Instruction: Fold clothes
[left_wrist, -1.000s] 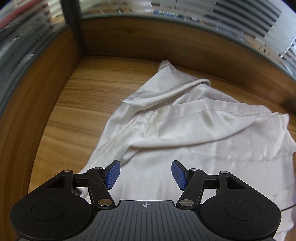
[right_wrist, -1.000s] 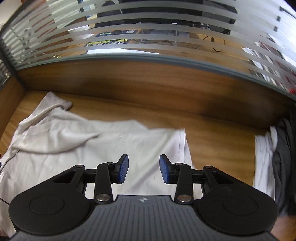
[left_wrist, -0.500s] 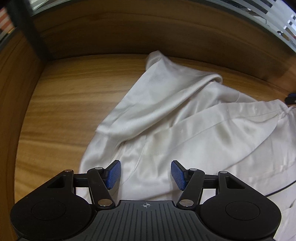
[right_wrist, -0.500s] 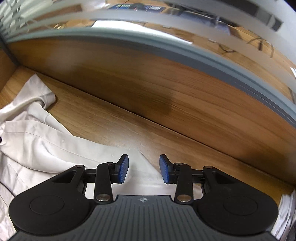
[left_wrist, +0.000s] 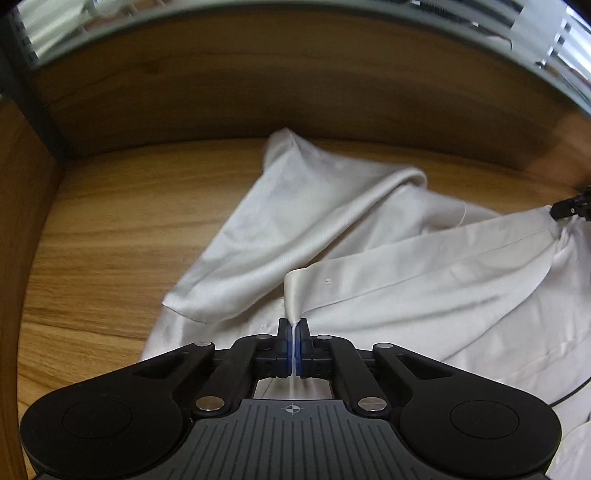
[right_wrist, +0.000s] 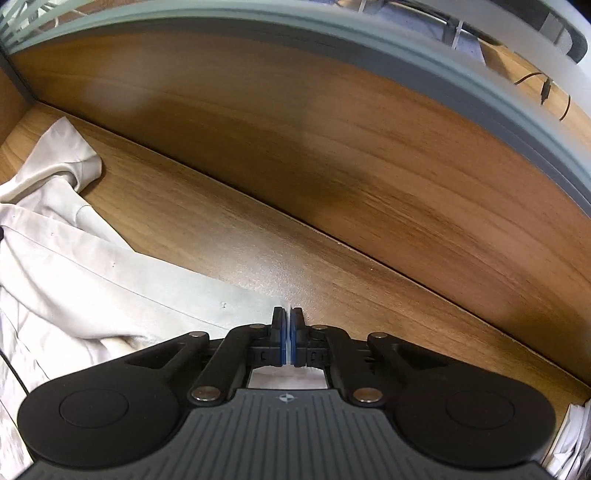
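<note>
A white satin shirt (left_wrist: 332, 229) lies crumpled on the wooden table (left_wrist: 122, 229). My left gripper (left_wrist: 293, 326) is shut on a fold of the shirt's front edge, and a pinched ridge of cloth rises from its jaws. In the right wrist view the shirt (right_wrist: 74, 280) spreads to the left. My right gripper (right_wrist: 287, 321) is shut on the shirt's far corner, with a thin strip of cloth showing between its blue pads. The right gripper's tip (left_wrist: 570, 206) shows at the right edge of the left wrist view, on the same hem.
A wooden back wall (right_wrist: 332, 147) with frosted glass above runs close behind the table. A wooden side wall (left_wrist: 22, 258) closes the left. A thin black cable (left_wrist: 570, 393) lies at the shirt's right. Folded white clothes (right_wrist: 572, 439) sit at the far right.
Both grippers have closed from open onto the shirt's edge. Both moved forward and lower toward the cloth; the left one has pulled up a ridge of fabric.
</note>
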